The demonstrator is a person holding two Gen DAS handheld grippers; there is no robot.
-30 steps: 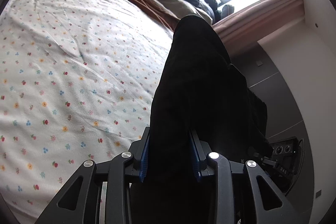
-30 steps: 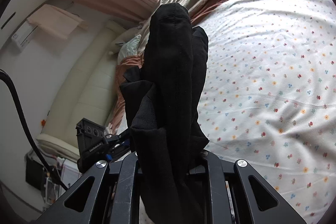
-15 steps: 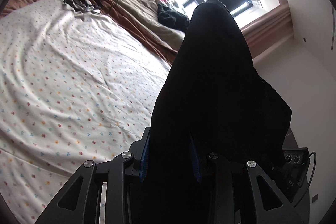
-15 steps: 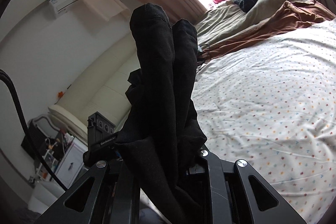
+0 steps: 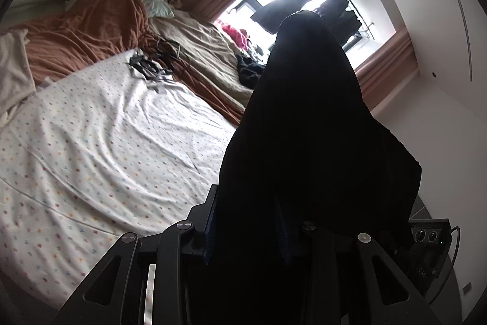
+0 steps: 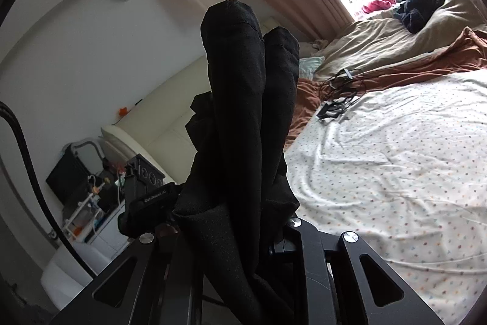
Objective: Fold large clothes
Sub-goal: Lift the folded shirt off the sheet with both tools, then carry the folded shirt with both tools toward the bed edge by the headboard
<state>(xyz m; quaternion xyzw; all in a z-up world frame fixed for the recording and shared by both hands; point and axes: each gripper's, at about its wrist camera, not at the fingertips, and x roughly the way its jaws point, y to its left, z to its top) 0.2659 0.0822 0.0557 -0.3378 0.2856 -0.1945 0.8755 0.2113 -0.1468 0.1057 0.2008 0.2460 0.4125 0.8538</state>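
- Here the left gripper (image 5: 248, 229) is clamped on a black garment (image 5: 307, 127); the cloth stands up between its two fingers and hides most of the view ahead of it
- The blue pads (image 5: 210, 229) of this gripper press the cloth from both sides, with no gap seen between them
- The right gripper (image 6: 240, 236) also grips the black garment (image 6: 246, 99), which rises in front of it as two thick rolled folds standing side by side and touching
- More of the cloth hangs down over the fingers of the right gripper, so its fingertips are covered
- The garment is lifted off the bed, held only by the two grippers
- To the left of the left gripper, and to the right of the right gripper, the white flowered bed sheet (image 5: 100, 142) lies wrinkled
- Farther ahead of both grippers a brown blanket (image 5: 88, 32) and a beige blanket (image 6: 374, 41) are bunched at the far side of the bed, with some dark cables (image 6: 341, 93) lying at the edge of the sheet
- Left of the right gripper the other device is visible, close beside the cloth, and behind it a cream sofa (image 6: 158, 118)
- No container with contents can be read clearly; the shelves at the far left of the right view are too small to tell
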